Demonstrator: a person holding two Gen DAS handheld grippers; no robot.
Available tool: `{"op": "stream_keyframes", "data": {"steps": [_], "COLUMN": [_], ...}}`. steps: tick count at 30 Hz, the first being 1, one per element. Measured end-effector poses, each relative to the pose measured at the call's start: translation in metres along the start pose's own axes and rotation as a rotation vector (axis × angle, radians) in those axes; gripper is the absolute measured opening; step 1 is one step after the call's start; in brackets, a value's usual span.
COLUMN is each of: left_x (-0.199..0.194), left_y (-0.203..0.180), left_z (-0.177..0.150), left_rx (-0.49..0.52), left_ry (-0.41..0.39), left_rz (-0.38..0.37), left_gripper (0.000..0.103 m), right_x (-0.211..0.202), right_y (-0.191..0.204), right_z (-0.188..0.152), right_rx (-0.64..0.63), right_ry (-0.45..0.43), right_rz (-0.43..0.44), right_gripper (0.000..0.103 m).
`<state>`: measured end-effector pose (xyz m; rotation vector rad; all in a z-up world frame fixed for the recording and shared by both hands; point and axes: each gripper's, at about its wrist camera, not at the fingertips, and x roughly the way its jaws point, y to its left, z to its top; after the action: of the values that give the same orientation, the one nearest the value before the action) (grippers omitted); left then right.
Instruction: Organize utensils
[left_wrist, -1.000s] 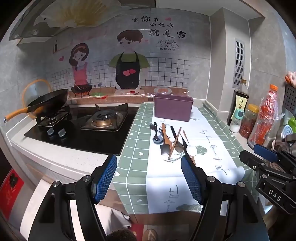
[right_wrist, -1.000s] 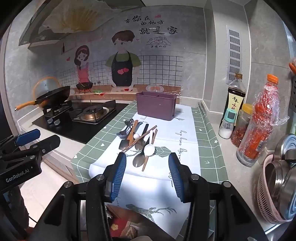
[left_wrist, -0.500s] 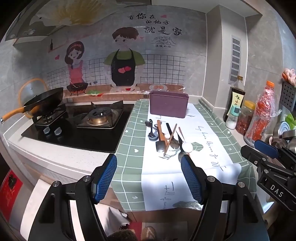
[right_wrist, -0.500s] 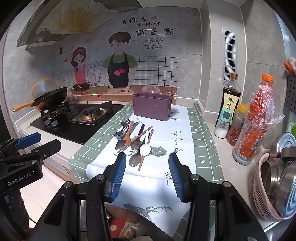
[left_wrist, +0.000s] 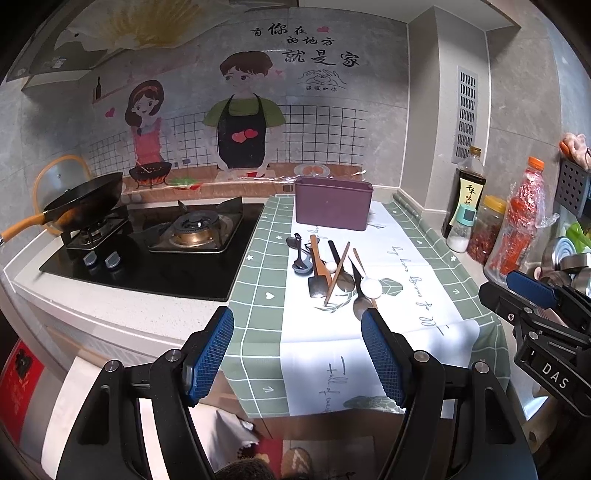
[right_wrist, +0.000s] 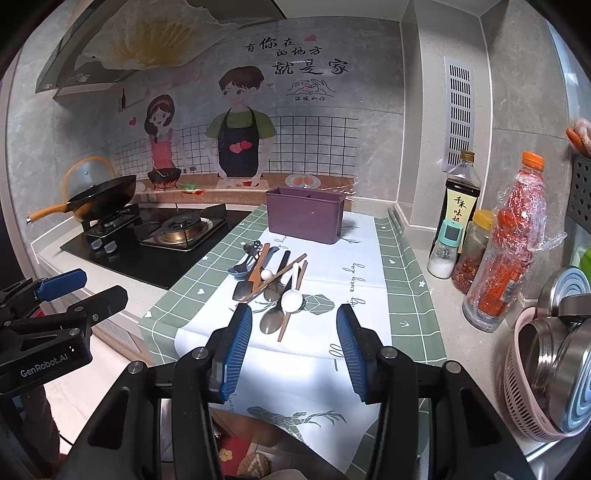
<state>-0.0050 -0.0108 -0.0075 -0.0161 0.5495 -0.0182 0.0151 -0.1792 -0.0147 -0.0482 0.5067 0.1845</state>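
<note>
A pile of utensils (left_wrist: 332, 269) lies on the white and green cloth (left_wrist: 406, 258): metal and dark spoons, a white spoon (left_wrist: 370, 287), wooden chopsticks, a small spatula. The pile also shows in the right wrist view (right_wrist: 273, 284). A purple utensil holder (left_wrist: 332, 206) stands behind it, divided inside in the right wrist view (right_wrist: 304, 216). My left gripper (left_wrist: 297, 354) is open and empty, short of the counter edge. My right gripper (right_wrist: 294, 350) is open and empty, just short of the pile.
A gas stove (left_wrist: 155, 243) with a black wok (left_wrist: 88, 203) lies left. A soy sauce bottle (right_wrist: 460, 199), jars and an orange-capped bottle (right_wrist: 513, 240) stand right. A pink basket (right_wrist: 528, 387) holds steel containers at the right front.
Both grippers have drawn back and risen slightly, so the utensils and holder look a bit farther off. Both stay open and empty.
</note>
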Motion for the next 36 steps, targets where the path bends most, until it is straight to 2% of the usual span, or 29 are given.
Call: {"op": "stream_keyframes", "data": {"steps": [29,36], "left_x": [0.000,0.000], "left_y": [-0.005,-0.006], "left_z": [-0.002,-0.012], "left_rx": [0.007,0.008], "left_ry": [0.009,0.017], "left_rz": [-0.001,0.001], "left_gripper": [0.072,0.072], "right_x": [-0.003,-0.003], "right_y": [0.002,0.003], "right_z": [-0.002,-0.002], "right_rx": [0.012,0.019], "right_ry": [-0.003,-0.005], "right_rz": [-0.003,-0.007], "right_gripper": [0.045,0.045]}}
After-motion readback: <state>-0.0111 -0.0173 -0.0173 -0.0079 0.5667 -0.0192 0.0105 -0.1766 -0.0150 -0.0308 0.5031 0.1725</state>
